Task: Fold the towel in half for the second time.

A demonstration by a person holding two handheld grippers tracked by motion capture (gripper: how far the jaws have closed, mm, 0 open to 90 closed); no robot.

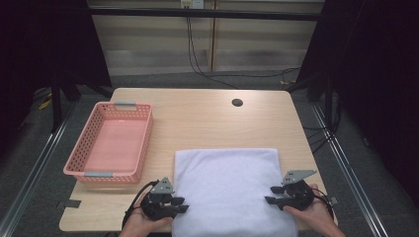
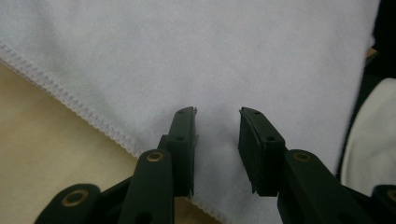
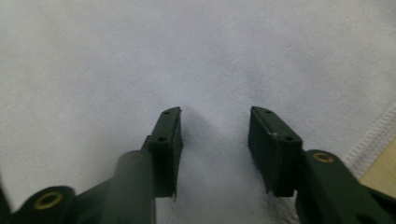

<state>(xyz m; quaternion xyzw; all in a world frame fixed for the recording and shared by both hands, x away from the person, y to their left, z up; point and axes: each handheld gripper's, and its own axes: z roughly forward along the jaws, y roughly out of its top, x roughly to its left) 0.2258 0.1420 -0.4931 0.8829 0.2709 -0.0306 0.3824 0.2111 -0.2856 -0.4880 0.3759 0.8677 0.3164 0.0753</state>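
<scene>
A white towel [image 1: 230, 187] lies folded flat on the near half of the wooden table [image 1: 207, 123]. My left gripper [image 1: 184, 205] rests at the towel's near left edge, pointing right, with a hand behind it. In the left gripper view its jaws [image 2: 217, 135] stand apart over the towel [image 2: 187, 56], just inside the stitched hem [image 2: 70, 98]. My right gripper [image 1: 271, 195] sits on the towel's near right edge, pointing left. In the right gripper view its jaws [image 3: 215, 135] are open above the cloth [image 3: 187, 56], and nothing is pinched between the pads.
A pink perforated basket [image 1: 106, 174] with grey handles stands empty at the table's left. A round cable hole [image 1: 237, 102] lies at the far side. Bare wood spans the far half of the table. Cables run along the floor behind.
</scene>
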